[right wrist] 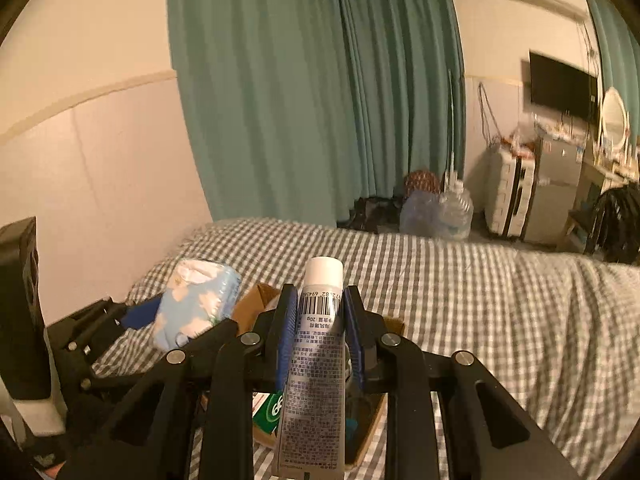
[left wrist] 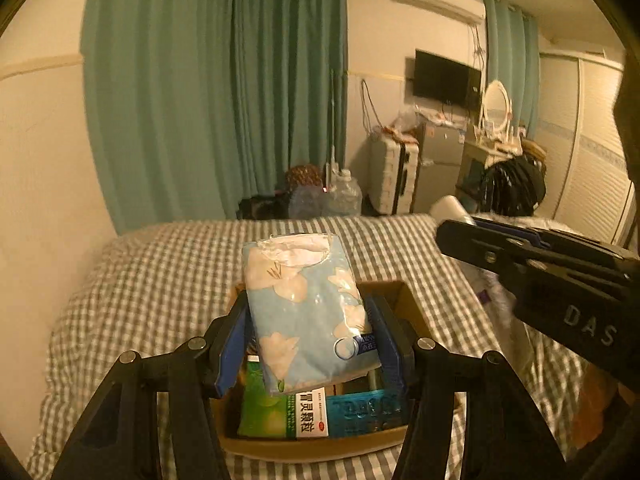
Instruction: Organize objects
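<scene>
- Left claw [left wrist: 310, 344], black-framed with blue pads, clamped on a soft pale-blue tissue pack printed with cream flowers [left wrist: 308, 312]; pack tilted, torn white top pointing away, held above the open brown cardboard box [left wrist: 404, 300].
- Box rested on the grey-and-white checked bed cover [left wrist: 140, 288]; inside lay a green-and-white medicine carton with red print [left wrist: 288, 412] and, just beside it, a teal-blue packet [left wrist: 364, 410].
- Right claw [right wrist: 320, 336] closed narrowly on a slim grey plastic tube with a white cap and barcode [right wrist: 316, 360]; cap pointing away, tube held over the same box, near its right part.
- Seen from the right wrist, tissue pack [right wrist: 196, 300] hung to the left of the tube, apart from it.
- Teal pleated curtain [left wrist: 216, 92] behind the bed.
</scene>
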### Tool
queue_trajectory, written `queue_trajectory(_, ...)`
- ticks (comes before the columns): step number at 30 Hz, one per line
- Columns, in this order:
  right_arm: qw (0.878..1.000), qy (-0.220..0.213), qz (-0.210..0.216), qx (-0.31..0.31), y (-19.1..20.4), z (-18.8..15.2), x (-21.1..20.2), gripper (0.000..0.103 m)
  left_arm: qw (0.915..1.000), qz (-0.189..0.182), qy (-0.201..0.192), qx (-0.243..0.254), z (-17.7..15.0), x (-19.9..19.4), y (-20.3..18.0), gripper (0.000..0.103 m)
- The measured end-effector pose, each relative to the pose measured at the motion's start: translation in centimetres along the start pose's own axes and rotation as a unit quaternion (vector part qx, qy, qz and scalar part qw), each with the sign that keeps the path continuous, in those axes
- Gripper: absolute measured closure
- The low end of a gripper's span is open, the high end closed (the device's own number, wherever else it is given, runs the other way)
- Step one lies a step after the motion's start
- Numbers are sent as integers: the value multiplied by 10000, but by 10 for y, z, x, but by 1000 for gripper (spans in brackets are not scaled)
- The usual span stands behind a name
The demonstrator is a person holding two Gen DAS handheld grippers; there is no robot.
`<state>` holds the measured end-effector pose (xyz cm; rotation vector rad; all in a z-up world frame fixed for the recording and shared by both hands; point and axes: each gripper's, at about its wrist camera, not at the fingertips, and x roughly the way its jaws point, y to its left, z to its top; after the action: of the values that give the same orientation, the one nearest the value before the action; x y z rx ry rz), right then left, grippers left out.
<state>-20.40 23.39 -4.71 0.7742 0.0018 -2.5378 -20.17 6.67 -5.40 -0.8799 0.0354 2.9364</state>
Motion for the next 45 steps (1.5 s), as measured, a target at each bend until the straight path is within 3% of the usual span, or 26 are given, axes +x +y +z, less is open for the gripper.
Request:
queue_trajectory(8, 9977, 624, -23, 268, -25, -34, 67, 80, 9982, -121, 583, 36, -31, 57, -4, 45)
queue_trajectory(14, 9953, 796, 53, 550, -43, -47, 78, 78, 9970, -238, 734, 34, -42, 72, -9, 45)
queue_trajectory(18, 9957, 682, -69, 617, -45, -46, 68, 58, 9963, -300, 808, -1, -44, 74, -14, 38)
queue_trajectory(20, 9959, 621, -81, 646, -47, -40, 60, 54, 9966, -267, 783, -31, -41, 72, -14, 27)
queue_trajectory(21, 9961, 595, -97, 648, -47, -38, 55, 51, 9972, -223, 715, -48, -39, 67, -14, 20)
queue_trajectory(25, 9969, 350, -235, 668, -48, -22, 26, 33, 9987, -105, 487, -72, -27, 41, -9, 16)
queue_trajectory(27, 9971, 203, -296, 666, -41, -13, 7, 30, 9993, -4, 361, -69, -19, 27, -8, 11)
queue_trajectory(31, 9964, -267, -738, 318, -23, 2, -45, 17, 9998, 132, -100, -77, -3, -17, 2, 3)
queue_trajectory(40, 9883, -1156, -994, -78, 6, 26, -143, 1, 9948, 405, -931, -118, 31, -105, 15, 0)
queue_trajectory(45, 9855, -1399, -953, -89, 14, 20, -172, 0, 9895, 616, -1306, 0, 31, -140, 11, 0)
